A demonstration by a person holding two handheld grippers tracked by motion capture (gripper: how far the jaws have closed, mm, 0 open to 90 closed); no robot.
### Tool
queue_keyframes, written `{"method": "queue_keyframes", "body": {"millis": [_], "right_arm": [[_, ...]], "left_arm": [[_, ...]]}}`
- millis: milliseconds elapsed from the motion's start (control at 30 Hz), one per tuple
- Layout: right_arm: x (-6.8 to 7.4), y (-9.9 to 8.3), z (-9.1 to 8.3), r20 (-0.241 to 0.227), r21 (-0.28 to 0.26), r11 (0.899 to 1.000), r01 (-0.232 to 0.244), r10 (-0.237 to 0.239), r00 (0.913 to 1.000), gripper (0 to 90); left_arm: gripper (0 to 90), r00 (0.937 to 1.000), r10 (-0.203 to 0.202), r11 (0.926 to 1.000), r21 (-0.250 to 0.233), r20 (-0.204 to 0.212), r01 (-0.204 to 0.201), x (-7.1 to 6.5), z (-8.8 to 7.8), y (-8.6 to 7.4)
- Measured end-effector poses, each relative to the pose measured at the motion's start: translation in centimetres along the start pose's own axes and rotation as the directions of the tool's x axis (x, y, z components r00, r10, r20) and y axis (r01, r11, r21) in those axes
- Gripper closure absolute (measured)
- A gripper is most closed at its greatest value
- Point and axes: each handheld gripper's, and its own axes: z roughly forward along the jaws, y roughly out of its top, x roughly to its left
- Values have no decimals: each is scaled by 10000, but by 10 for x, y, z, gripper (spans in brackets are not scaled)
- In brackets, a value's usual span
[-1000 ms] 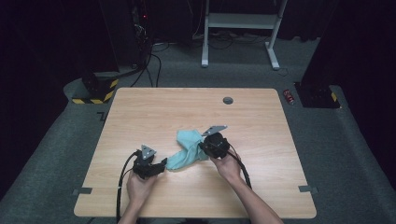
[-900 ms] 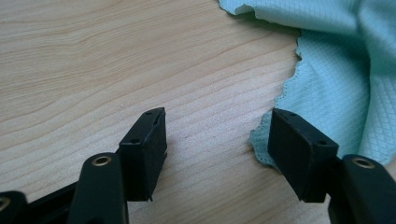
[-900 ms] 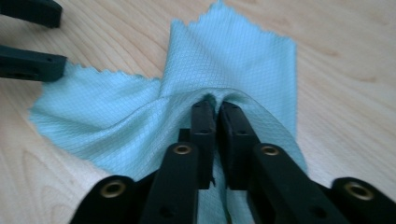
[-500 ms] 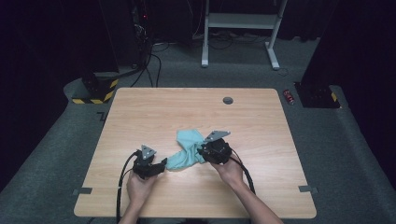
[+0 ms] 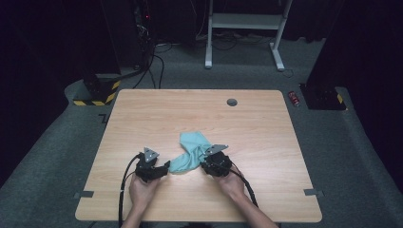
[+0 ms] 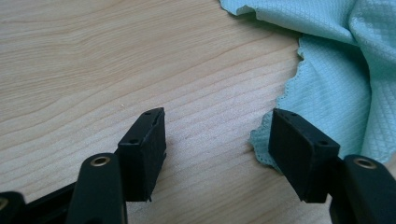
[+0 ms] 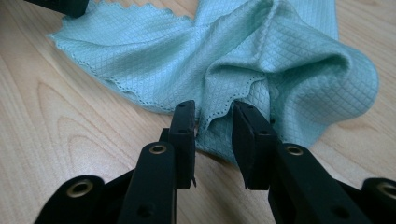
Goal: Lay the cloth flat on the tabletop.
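I am working on the mint-green microfibre cloth (image 5: 192, 153), which lies crumpled on the wooden tabletop (image 5: 142, 114) between my 2 grippers. My right gripper (image 7: 214, 122) has just been opening its jaws; a scalloped edge of the cloth stands between them, but the pads seem not to press it. My left gripper (image 6: 217, 140) is released, a cloth corner just beside 1 jaw. I judge the next move is a new grasp on an edge.
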Motion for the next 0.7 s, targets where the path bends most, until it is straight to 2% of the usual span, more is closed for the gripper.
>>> {"method": "queue_keyframes", "body": {"millis": [100,233,367,433,467,567,700], "right_arm": [[2,2,1,226,109,9997,230,-232,9995,851],[3,3,-4,241,14,9995,317,-317,9992,877],[0,-1,-19,-74,-240,9997,-60,58,10000,875],[-2,-6,-30,-158,-380,9983,-432,426,9990,874],[-2,-6,-30,-158,-380,9983,-432,426,9990,874],[-9,-17,-47,-351,-588,9937,-959,939,9950,874],[-13,-24,-58,-378,-623,9902,-1252,1230,9917,875]], "left_arm": [[368,10000,1,10000,-4,-3,-1,0,0,0],[368,10000,4,10000,-4,-3,-4,0,0,0],[368,10000,-6,10000,-4,1,6,0,0,0],[368,10000,-5,10000,-3,1,5,0,0,0],[368,10000,-5,10000,-3,1,5,0,0,0],[368,10000,-3,10000,-2,0,3,0,0,0],[368,10000,2,10000,-7,-4,-2,0,0,0]]}}
